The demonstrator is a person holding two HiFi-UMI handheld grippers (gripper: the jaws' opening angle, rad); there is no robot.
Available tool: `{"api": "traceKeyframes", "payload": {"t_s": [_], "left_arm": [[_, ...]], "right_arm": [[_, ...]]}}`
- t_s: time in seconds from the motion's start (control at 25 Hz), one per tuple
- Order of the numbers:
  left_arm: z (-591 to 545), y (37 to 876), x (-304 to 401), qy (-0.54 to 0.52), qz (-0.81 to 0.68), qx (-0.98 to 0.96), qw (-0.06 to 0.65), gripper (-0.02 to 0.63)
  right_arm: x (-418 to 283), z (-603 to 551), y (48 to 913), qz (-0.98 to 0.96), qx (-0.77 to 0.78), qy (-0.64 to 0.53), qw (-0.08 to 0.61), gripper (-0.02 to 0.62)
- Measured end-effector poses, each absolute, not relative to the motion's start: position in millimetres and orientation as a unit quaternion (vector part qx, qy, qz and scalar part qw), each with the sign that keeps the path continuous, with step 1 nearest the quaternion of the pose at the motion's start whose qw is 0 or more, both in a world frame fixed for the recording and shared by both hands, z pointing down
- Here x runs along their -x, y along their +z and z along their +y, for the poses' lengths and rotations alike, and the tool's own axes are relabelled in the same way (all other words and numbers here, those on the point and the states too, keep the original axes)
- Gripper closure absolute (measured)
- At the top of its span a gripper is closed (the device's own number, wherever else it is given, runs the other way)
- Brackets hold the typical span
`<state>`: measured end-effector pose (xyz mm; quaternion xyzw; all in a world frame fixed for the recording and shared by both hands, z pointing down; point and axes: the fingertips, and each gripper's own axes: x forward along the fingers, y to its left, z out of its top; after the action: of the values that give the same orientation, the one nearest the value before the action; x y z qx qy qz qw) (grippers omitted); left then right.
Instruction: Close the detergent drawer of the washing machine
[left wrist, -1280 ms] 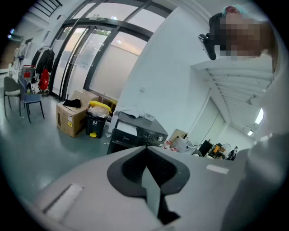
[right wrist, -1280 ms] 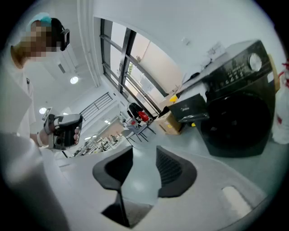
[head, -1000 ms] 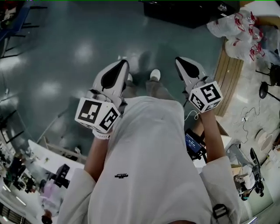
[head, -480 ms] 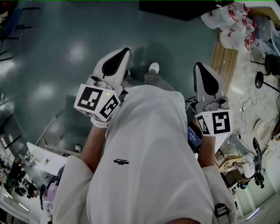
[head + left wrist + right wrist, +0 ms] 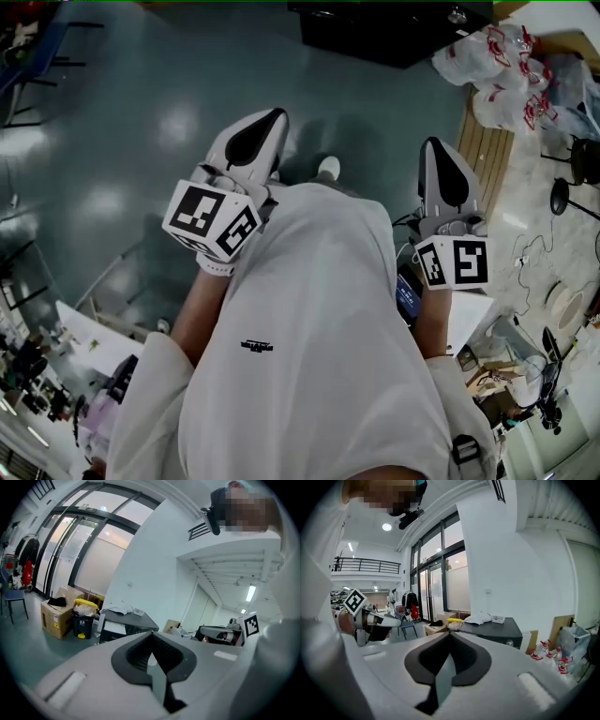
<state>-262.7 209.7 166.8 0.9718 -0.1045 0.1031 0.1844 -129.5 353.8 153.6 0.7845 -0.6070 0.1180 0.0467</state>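
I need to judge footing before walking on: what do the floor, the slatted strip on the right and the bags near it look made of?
Floor: smooth, glossy grey-green, likely sealed or painted concrete; it mirrors ceiling lights as soft blots. Slatted strip: pale matt wood, judging by its parallel boards, possibly a pallet. Bags: thin whitish plastic film, crinkled, with red marks.

Open floor lies ahead; a black cabinet and plastic bags crowd the far right.
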Motion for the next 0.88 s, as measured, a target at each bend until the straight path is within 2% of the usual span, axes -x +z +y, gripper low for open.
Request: {"api": "traceKeyframes", "payload": {"t_s": [0.2,0.48,0.88], "left_arm": [[222,165,239,0.104,-0.117,-0.971,0.181,0.591],[237,169,233,0.139,-0.128,-0.962,0.196,0.591],[201,175,213,0.129,-0.117,-0.962,0.208,0.591]], "right_arm": [[105,361,162,-0.617,-0.778,0.110,0.051,0.594],[108,361,181,-0.639,-0.755,0.142,0.043,0.594],[99,331,172,-0.630,-0.761,0.151,0.029,0.594]]}}
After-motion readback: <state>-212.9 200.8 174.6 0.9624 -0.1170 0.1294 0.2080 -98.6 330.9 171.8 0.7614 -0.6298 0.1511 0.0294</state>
